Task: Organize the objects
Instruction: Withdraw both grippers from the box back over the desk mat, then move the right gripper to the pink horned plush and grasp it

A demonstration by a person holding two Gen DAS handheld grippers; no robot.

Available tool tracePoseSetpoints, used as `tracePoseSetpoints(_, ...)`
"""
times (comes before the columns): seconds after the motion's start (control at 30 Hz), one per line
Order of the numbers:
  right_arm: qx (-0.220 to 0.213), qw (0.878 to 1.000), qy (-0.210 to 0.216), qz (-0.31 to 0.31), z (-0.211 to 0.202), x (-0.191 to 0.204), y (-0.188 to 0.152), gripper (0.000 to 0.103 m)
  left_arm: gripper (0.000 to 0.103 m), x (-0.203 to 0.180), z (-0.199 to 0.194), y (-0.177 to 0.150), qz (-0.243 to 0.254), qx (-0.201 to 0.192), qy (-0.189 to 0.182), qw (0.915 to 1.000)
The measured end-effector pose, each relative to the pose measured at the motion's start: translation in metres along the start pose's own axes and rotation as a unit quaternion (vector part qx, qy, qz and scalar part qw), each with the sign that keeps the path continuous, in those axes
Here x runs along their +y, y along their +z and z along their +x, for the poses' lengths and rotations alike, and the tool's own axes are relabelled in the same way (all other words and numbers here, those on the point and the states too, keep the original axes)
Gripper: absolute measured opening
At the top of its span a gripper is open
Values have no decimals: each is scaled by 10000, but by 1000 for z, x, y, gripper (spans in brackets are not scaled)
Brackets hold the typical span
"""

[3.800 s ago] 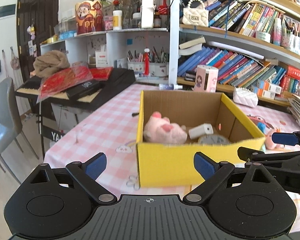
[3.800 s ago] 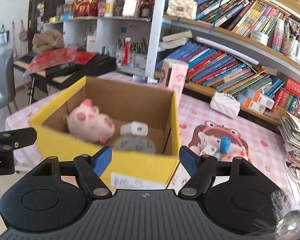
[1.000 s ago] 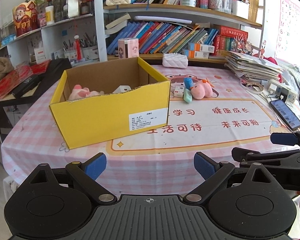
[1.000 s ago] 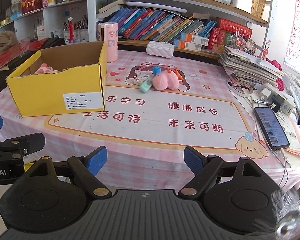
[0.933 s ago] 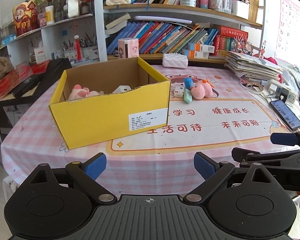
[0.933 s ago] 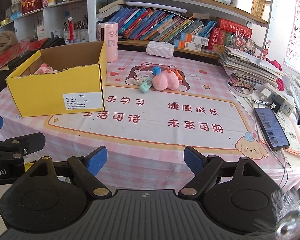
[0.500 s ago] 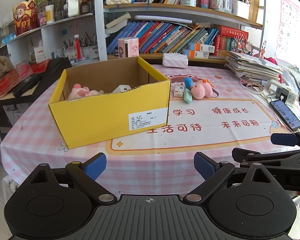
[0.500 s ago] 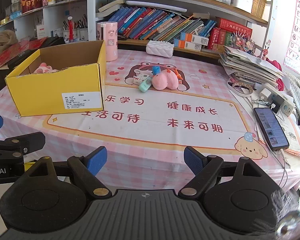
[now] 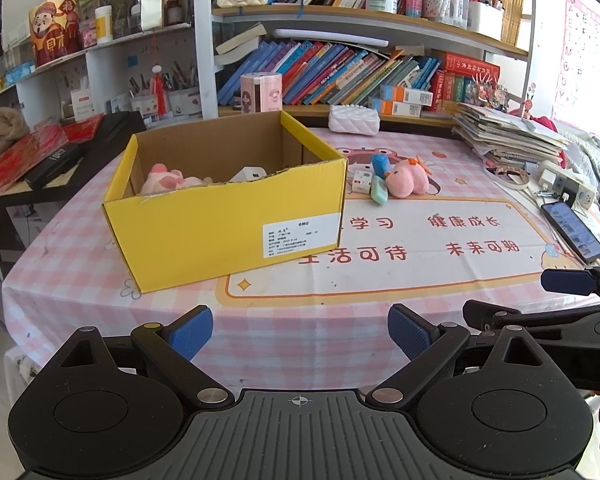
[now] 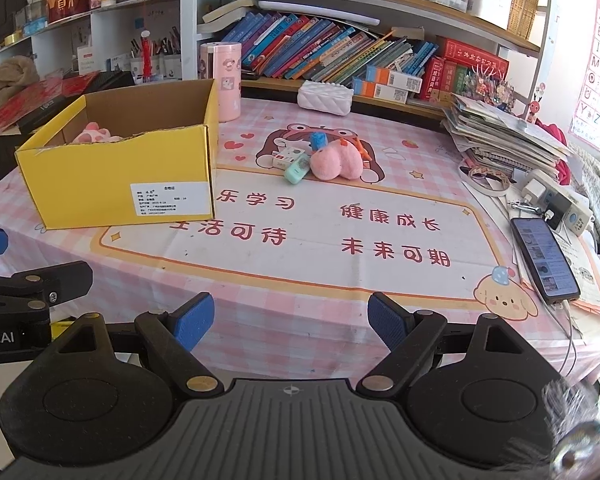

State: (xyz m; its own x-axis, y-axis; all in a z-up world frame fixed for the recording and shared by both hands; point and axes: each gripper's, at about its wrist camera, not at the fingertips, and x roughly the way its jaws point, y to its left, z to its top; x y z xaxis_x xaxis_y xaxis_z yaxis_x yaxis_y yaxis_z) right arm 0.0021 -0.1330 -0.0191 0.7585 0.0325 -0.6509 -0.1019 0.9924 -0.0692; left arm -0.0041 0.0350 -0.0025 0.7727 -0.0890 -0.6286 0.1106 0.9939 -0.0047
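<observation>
Both grippers wait wide open and empty at the table's near edge

The round pink plush toy [image 10: 337, 163] lies right of the open yellow cardboard box [image 10: 116, 176], touching small plastic items; soft and light, best pinched across its middle by right gripper [image 10: 290, 322] or left gripper [image 9: 300, 330].

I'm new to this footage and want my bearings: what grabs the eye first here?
The yellow cardboard box stands out, open on the left of the pink checked tablecloth, with a pink plush toy inside. Right of it, another pink plush lies among small items on the cartoon mat. Both the left gripper and right gripper are open and empty at the near edge.
</observation>
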Motion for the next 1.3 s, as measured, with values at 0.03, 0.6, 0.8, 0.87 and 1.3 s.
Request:
tracePoseSetpoints(0.03,12,10000,1,-10,0,0,-1,83,96,0,0,0,-4,6,-12,10000)
tracePoseSetpoints(0.6,219,9996,-152,122,21,-38,4,83,96,-35,35,18,87,195,-241,9995)
tracePoseSetpoints(0.8,232,9997,-74,58,38,-55,21,83,96,-48,51,32,49,218,-175,9996)
tracePoseSetpoints(0.87,231,9997,-51,36,44,-62,26,83,96,-52,57,37,35,216,-159,9996)
tracePoseSetpoints(1.3,87,9999,64,-11,81,-100,63,81,96,-79,92,71,12,69,33,10000)
